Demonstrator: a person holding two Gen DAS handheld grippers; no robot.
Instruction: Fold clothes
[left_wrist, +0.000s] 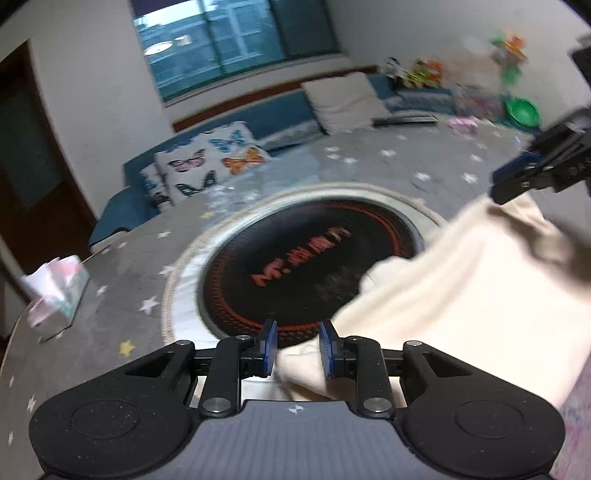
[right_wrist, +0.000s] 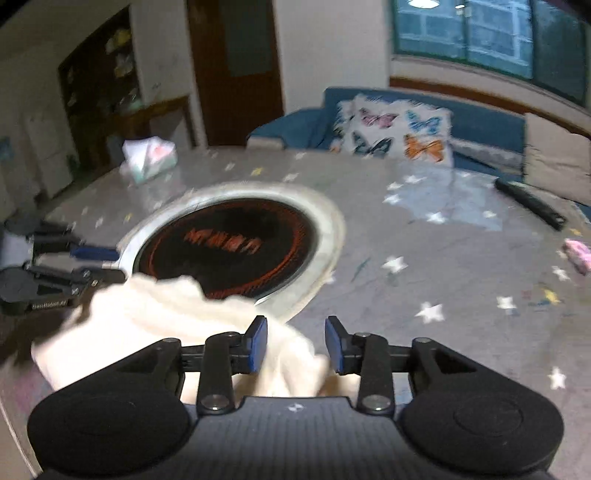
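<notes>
A cream garment (left_wrist: 454, 288) lies bunched on the round star-patterned table (left_wrist: 122, 266), partly over the black and red centre disc (left_wrist: 310, 258). My left gripper (left_wrist: 297, 349) is open, with a corner of the cloth lying between its blue pads. My right gripper (right_wrist: 296, 345) is open, with cream cloth (right_wrist: 159, 317) between and below its fingers. In the left wrist view the right gripper (left_wrist: 524, 177) shows at the right, over the cloth's far edge. In the right wrist view the left gripper (right_wrist: 85, 262) shows at the left, by the cloth.
A tissue box (left_wrist: 55, 291) stands at the table's left edge. A black remote (right_wrist: 530, 203) and a pink object (right_wrist: 578, 251) lie on the right side. A blue sofa with a butterfly cushion (left_wrist: 210, 158) stands behind. A green bowl (left_wrist: 521, 110) sits far right.
</notes>
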